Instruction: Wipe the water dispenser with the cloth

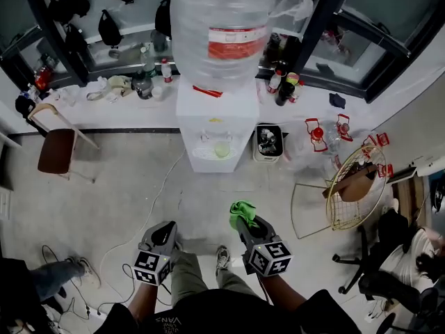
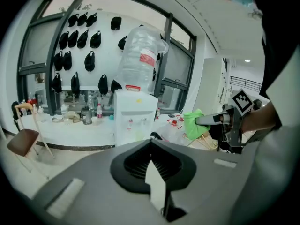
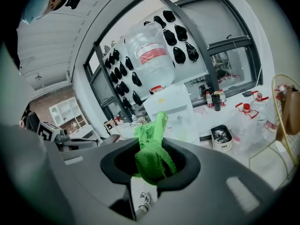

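Observation:
The white water dispenser (image 1: 215, 127) stands against the window ledge ahead of me, with a large clear bottle (image 1: 221, 33) on top. My right gripper (image 1: 243, 221) is shut on a bunched green cloth (image 1: 240, 211), held over the floor well short of the dispenser. In the right gripper view the cloth (image 3: 151, 158) hangs between the jaws of the right gripper (image 3: 154, 142), with the dispenser (image 3: 171, 107) beyond. My left gripper (image 1: 165, 232) is held level beside it, jaws together and holding nothing. The left gripper view shows the dispenser (image 2: 135, 116), the cloth (image 2: 194, 123) and the left gripper (image 2: 151, 146).
A brown chair (image 1: 57, 148) stands at the left. Right of the dispenser are a small bin (image 1: 268, 142), red-capped jugs (image 1: 316, 134) and a gold wire frame (image 1: 351, 190). An office chair (image 1: 375, 259) sits at far right. A white cable (image 1: 149, 200) runs across the floor.

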Available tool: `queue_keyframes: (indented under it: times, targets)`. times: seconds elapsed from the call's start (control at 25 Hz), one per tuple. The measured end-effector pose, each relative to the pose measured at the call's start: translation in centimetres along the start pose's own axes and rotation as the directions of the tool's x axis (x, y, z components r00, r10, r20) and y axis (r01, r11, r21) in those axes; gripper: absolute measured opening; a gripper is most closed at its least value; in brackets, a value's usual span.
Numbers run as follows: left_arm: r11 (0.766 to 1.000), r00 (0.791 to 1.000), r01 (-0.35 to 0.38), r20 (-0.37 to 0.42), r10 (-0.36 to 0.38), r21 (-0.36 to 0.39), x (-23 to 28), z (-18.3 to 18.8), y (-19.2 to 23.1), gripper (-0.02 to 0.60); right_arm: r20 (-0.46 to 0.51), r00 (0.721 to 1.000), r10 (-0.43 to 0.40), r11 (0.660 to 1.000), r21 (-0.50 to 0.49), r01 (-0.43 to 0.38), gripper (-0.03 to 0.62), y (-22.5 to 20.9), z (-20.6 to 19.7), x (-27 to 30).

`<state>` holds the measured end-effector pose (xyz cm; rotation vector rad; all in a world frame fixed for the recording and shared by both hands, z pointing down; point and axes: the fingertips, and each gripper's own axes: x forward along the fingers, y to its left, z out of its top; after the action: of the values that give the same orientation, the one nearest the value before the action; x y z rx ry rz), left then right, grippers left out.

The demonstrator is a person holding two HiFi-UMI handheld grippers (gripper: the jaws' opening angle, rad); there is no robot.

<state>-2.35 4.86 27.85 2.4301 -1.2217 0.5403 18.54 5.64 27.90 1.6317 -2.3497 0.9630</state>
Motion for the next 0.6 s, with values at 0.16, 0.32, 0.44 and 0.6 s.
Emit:
queue_keyframes:
  times: [0.16,0.32,0.44,0.6]
  targets:
    - [0.999,0.997,0.052,-0.053,-0.052,-0.009,2.1,-0.3,3.2,0.002,-0.016,0.999,-0.035,0.999,0.021,0.036,0.106,0.5,-0.2,3.0]
    - [0.995,0.991,0.097,-0.095,-0.096,0.009,4.6,-0.7,7.6,0.002,0.002,0.996,-0.087,0.995,0.040,0.087,0.106,1.6,-0.6,6.4]
    - [0.991,0.988,0.133,-0.087,-0.131,0.024,7.9,-1.6,10.6,0.002,0.021,0.993,-0.114,0.993,0.028,0.113,0.106,1.4,-1.9,10.2]
    - [0.985,0.980,0.171,-0.097,-0.172,-0.018,12.0,-4.4,12.8,0.002,0.012,0.991,-0.130,0.991,0.034,0.130,0.106,0.7,-4.0,14.6]
